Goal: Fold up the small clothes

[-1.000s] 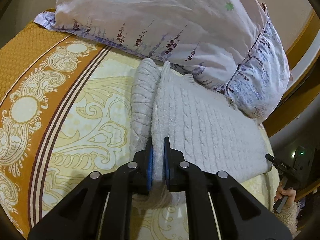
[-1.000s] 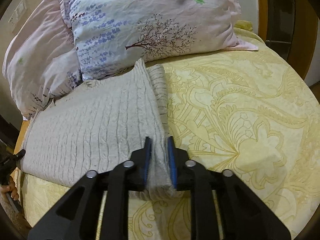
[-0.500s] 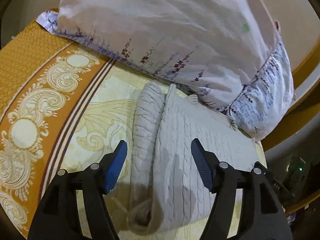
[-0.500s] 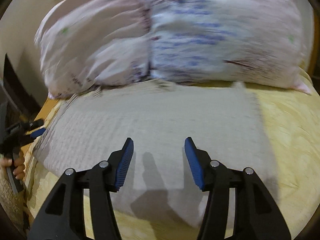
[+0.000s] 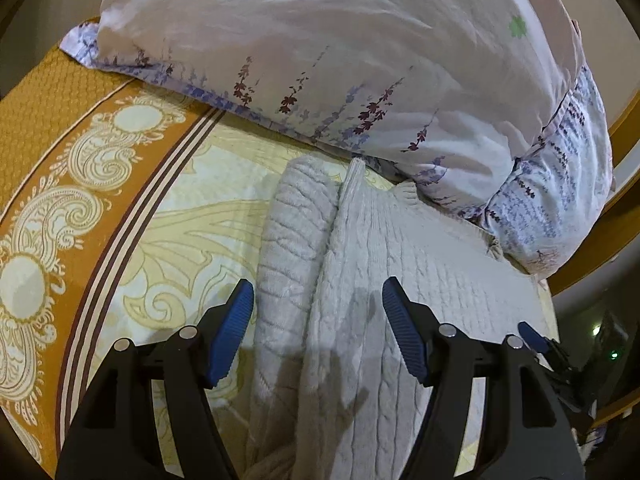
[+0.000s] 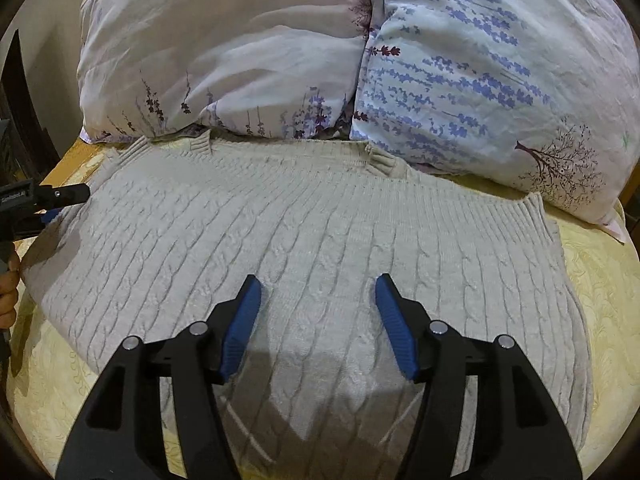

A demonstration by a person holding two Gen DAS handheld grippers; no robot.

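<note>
Bed [image 6: 600,320], yellow patterned cover, floral pillows [image 6: 240,60] behind | pale grey cable-knit sweater [image 6: 320,232] lies flat, one edge folded | left gripper [image 5: 318,320], right gripper [image 6: 318,312]: fingers apart, empty, above knit | between folds; next likely needs a fresh edge grasp.

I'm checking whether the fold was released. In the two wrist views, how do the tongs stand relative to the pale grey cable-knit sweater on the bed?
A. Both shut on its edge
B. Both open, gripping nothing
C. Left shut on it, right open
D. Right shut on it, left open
B: the left tongs and right tongs both show blue pads spread wide, with the pale grey cable-knit sweater lying flat, ungripped.
</note>
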